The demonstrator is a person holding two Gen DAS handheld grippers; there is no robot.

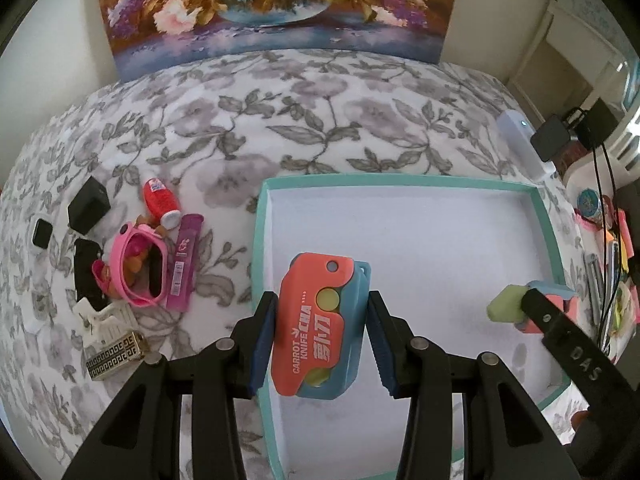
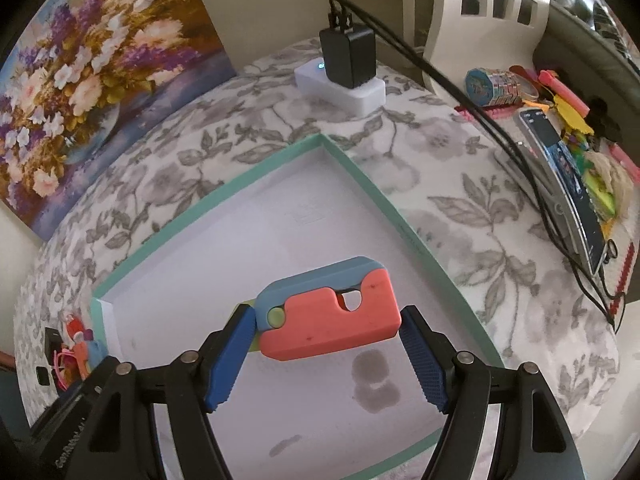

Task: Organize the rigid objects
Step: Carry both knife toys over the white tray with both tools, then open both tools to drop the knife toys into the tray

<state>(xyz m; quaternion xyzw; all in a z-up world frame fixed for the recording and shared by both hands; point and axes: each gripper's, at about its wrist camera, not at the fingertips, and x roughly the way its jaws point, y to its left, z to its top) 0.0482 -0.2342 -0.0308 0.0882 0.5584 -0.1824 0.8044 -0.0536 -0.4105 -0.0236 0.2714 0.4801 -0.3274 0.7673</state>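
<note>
My left gripper (image 1: 320, 340) is shut on a coral and blue toy carrot knife (image 1: 316, 328) and holds it over the white floor of a teal-rimmed box lid (image 1: 260, 240). My right gripper (image 2: 324, 354) is shut on a second coral and blue carrot knife (image 2: 332, 320), over the same lid (image 2: 360, 176). The right gripper with its toy also shows in the left wrist view (image 1: 532, 312), at the lid's right rim. A pile of small objects lies left of the lid: pink glasses (image 1: 140, 268), a red bottle (image 1: 158, 200), a purple strip (image 1: 184, 260).
The flowered cloth (image 1: 320, 120) covers the table. A flower painting (image 1: 276, 8) leans at the back. A white power strip with a black charger (image 2: 348, 68) and cables sits behind the lid. A phone (image 2: 568, 184) and colourful clutter lie at the right edge. Black boxes (image 1: 88, 204) lie at the left.
</note>
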